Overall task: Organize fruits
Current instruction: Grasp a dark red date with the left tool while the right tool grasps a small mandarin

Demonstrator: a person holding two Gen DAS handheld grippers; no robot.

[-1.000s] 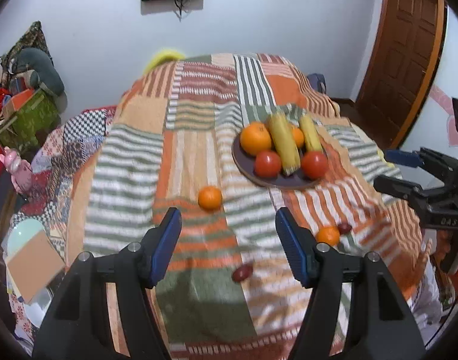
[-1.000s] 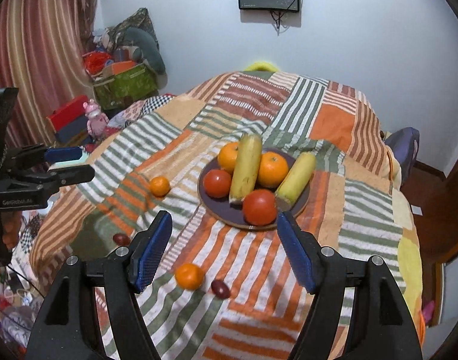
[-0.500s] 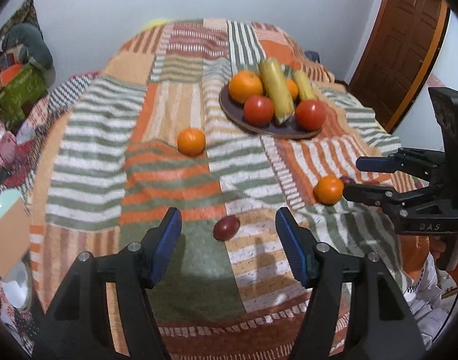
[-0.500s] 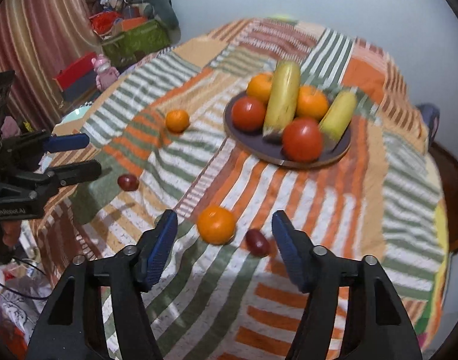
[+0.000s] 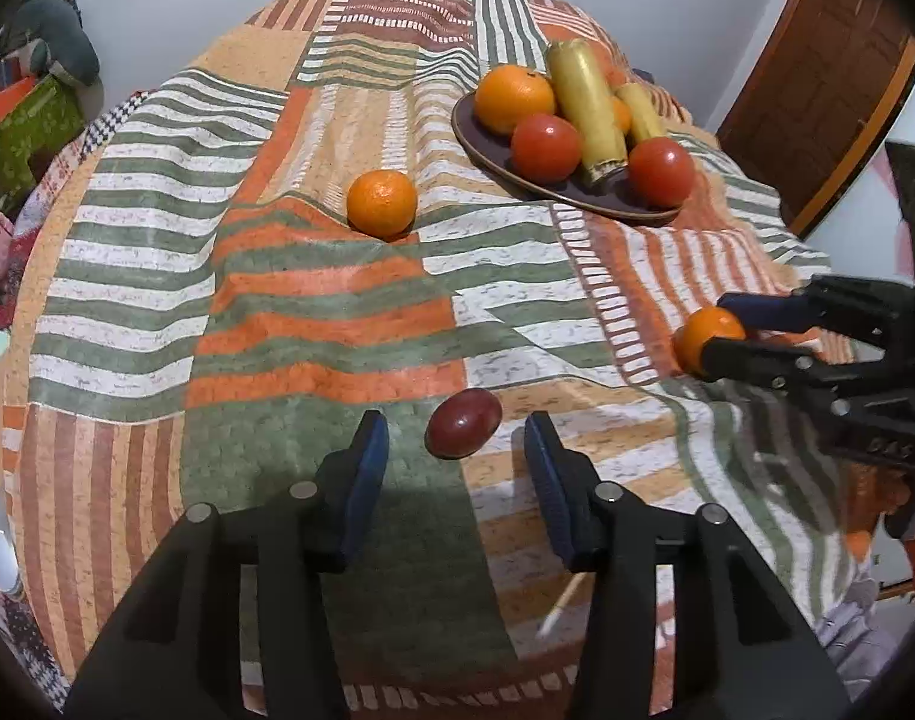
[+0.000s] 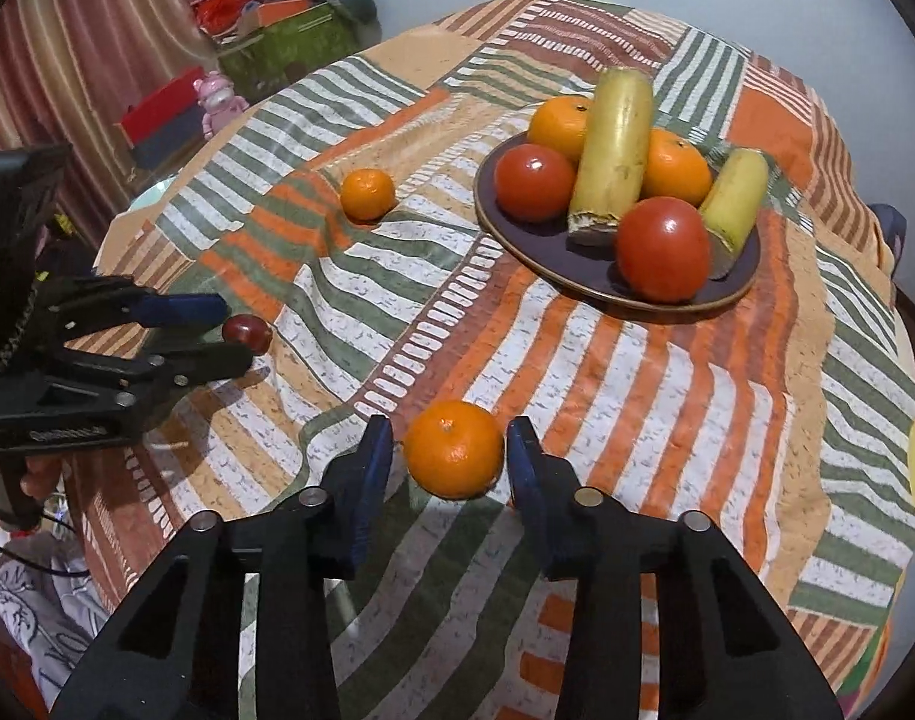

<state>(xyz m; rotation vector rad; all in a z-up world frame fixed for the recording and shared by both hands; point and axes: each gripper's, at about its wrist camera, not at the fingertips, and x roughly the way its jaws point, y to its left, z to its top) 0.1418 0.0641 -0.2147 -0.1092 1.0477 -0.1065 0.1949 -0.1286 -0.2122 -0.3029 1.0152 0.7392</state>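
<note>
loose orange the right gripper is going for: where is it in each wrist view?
Left wrist: the orange sits at the right edge, between the right gripper's open fingers.
Right wrist: the same orange sits low centre, between the blue pads.
Shared landmark: the dark plate of fruit, beyond the orange in both views.

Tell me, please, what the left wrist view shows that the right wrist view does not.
Only the left wrist view shows the brown door. Only the right wrist view shows the striped curtain and pink toy. Both show the plate, the loose orange, the dark red fruit between the left gripper's fingers, and the near orange between the right gripper's.
</note>
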